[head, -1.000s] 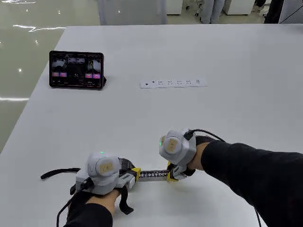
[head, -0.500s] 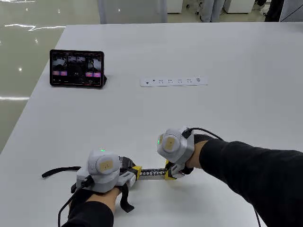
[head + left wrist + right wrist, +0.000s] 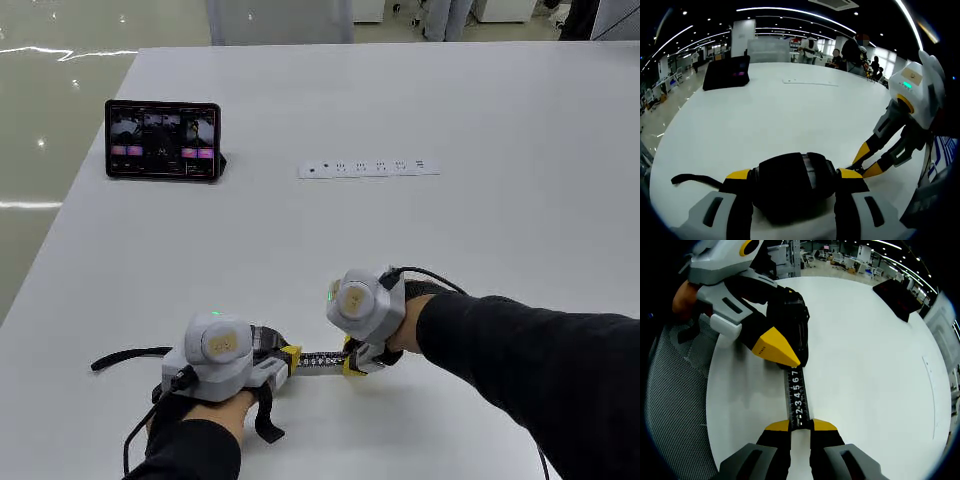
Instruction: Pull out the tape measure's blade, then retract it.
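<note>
A black tape measure case (image 3: 792,187) sits on the white table (image 3: 300,230) with my left gripper (image 3: 794,174) shut on it. In the head view that gripper (image 3: 284,362) covers most of the case (image 3: 266,343). A short length of marked blade (image 3: 796,392) runs from the case (image 3: 794,320) to my right gripper (image 3: 800,425), which is shut on the blade's end. In the head view the blade (image 3: 320,358) spans the small gap between the two grippers, the right gripper (image 3: 352,364) close to the left one. The case's black strap (image 3: 125,356) trails off to the left.
A tablet (image 3: 162,140) stands at the table's far left, near the left edge. A white power strip (image 3: 368,168) lies flat in the middle of the table. The person's dark sleeve (image 3: 520,360) crosses the near right corner.
My right gripper has moved left toward the case, and the exposed blade between the grippers has grown shorter. The left gripper has stayed put on the case.
</note>
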